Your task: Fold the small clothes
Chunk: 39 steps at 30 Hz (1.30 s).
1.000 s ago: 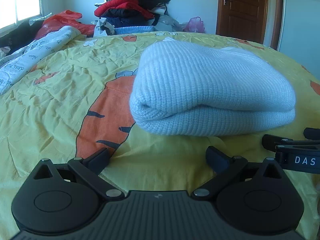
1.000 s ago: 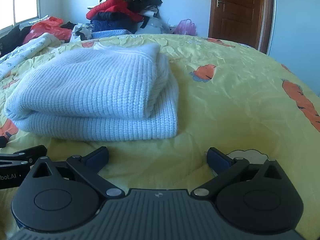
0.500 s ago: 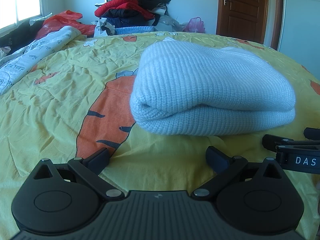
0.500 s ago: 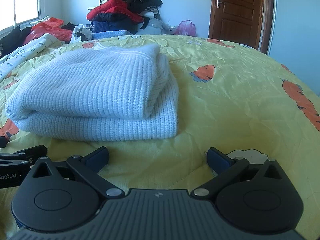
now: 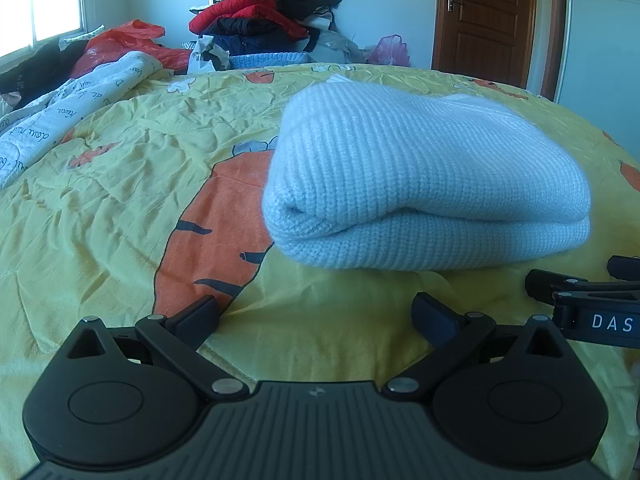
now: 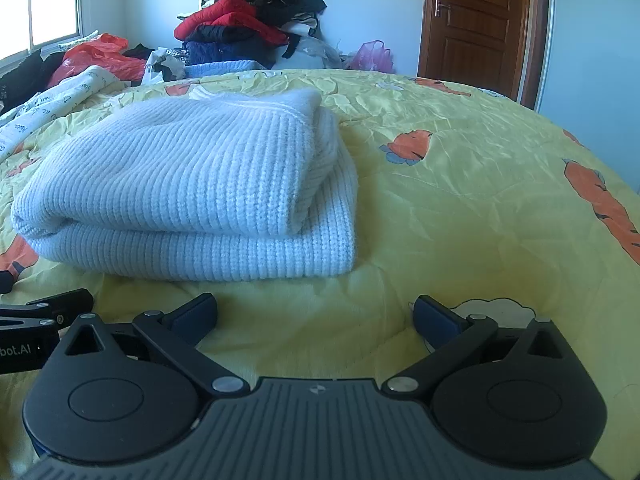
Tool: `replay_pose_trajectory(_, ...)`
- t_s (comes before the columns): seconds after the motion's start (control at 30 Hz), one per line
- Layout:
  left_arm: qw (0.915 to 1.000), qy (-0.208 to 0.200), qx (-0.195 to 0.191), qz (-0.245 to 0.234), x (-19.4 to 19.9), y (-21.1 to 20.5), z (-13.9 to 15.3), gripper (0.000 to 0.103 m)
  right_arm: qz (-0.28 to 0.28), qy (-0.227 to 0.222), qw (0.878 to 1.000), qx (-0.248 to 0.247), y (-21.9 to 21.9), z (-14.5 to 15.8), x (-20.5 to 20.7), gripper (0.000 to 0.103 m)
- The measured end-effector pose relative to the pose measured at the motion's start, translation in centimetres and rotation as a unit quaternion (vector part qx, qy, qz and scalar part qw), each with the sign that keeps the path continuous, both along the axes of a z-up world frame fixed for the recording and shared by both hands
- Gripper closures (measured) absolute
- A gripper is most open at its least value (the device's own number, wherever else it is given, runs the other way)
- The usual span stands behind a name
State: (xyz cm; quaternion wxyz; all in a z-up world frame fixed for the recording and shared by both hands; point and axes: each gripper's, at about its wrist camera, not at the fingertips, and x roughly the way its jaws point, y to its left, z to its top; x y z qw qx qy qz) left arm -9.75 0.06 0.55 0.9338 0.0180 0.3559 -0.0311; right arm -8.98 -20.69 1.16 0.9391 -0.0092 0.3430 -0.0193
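Observation:
A light blue knitted sweater [image 5: 424, 176] lies folded in a thick stack on the yellow bedspread [image 5: 100, 216]. It also shows in the right wrist view [image 6: 188, 192]. My left gripper [image 5: 316, 314] is open and empty, low over the bedspread just in front of the sweater's left part. My right gripper [image 6: 314, 316] is open and empty, in front of the sweater's right corner. Each gripper shows at the edge of the other's view, the right one [image 5: 580, 300] and the left one [image 6: 44, 308].
A pile of red, black and dark blue clothes [image 5: 260, 20] stands past the far edge of the bed. A white printed quilt [image 5: 60, 120] and an orange bag [image 5: 128, 40] lie at the far left. A brown door [image 5: 488, 16] is at the back right.

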Motion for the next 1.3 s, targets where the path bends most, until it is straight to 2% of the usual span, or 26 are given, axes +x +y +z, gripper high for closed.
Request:
replay_pose_trajectory(0.97, 1.0, 0.006, 0.0, -0.003, 0.3, 0.1, -0.1, 0.0, 0.0, 0.0, 1.0, -0.001, 0.0, 0.0, 0.1, 0.0)
replay_pose_trajectory(1.1, 0.9994, 0.034, -0.001, -0.008, 0.5, 0.3, 0.7, 0.0, 0.006, 0.01, 1.0, -0.002, -0.1, 0.3, -0.1, 0.0)
replay_pose_trajectory(1.2, 0.9994, 0.022, -0.019, 0.02, -0.8, 1.1, 1.8, 0.0, 0.02, 0.021, 1.0, -0.006, -0.1, 1.1, -0.9, 0.0)
replay_pose_trajectory(1.3, 0.9994, 0.005, -0.027, 0.021, -2.4, 1.3, 3.3, 0.0, 0.022, 0.007, 1.0, 0.002, -0.1, 2.3, -2.1, 0.0)
